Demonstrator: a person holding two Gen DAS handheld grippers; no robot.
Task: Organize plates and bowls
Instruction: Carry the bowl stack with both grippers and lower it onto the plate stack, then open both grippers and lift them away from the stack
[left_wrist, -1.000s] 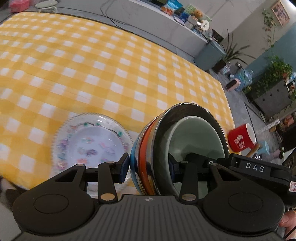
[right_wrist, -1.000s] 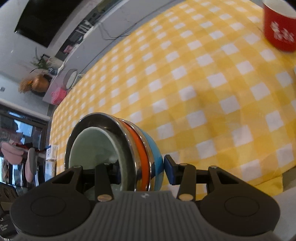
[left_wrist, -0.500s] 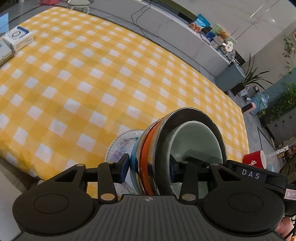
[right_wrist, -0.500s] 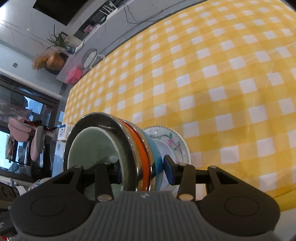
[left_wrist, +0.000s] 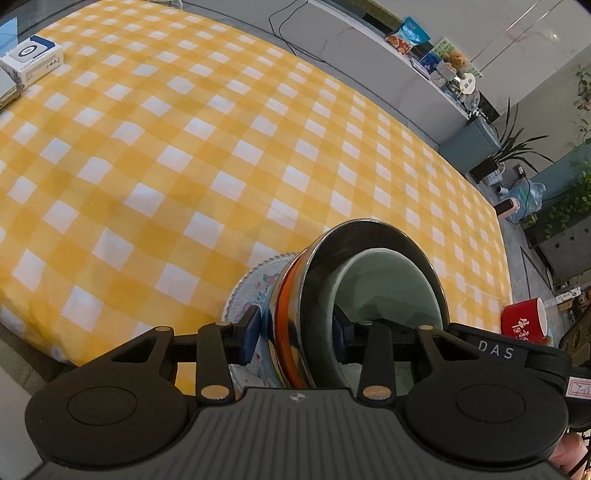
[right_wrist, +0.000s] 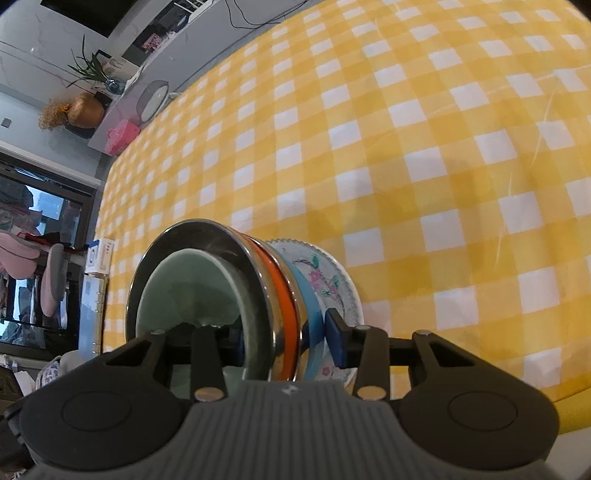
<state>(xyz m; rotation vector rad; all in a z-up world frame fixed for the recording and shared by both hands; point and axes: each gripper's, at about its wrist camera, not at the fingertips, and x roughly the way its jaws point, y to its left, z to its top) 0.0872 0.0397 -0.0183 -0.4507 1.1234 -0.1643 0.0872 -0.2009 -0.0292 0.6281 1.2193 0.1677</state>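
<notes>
A nested stack of bowls (left_wrist: 373, 236) is tipped on edge: a pale green bowl (left_wrist: 388, 291) sits inside a steel one, with orange and blue bowls behind. My left gripper (left_wrist: 295, 332) pinches the stack's rim, one pad inside the green bowl and one on the outside, and its jaws are closing. From the opposite side my right gripper (right_wrist: 286, 343) is shut on the same stack of bowls (right_wrist: 207, 236). A flowered white plate (left_wrist: 255, 284) lies on the yellow checked cloth right behind the stack, also seen as the plate (right_wrist: 328, 280). Whether stack and plate touch is hidden.
A red mug (left_wrist: 522, 325) stands at the table's right end. White boxes (left_wrist: 31, 62) lie at the far left corner. The table's near edge (left_wrist: 44, 354) runs just below the plate. Cabinets and plants stand beyond the table.
Both grippers carried the bowl stack sideways and a little lower until it came over the flowered plate, which now sits directly behind the stack. The grip on the stack is unchanged.
</notes>
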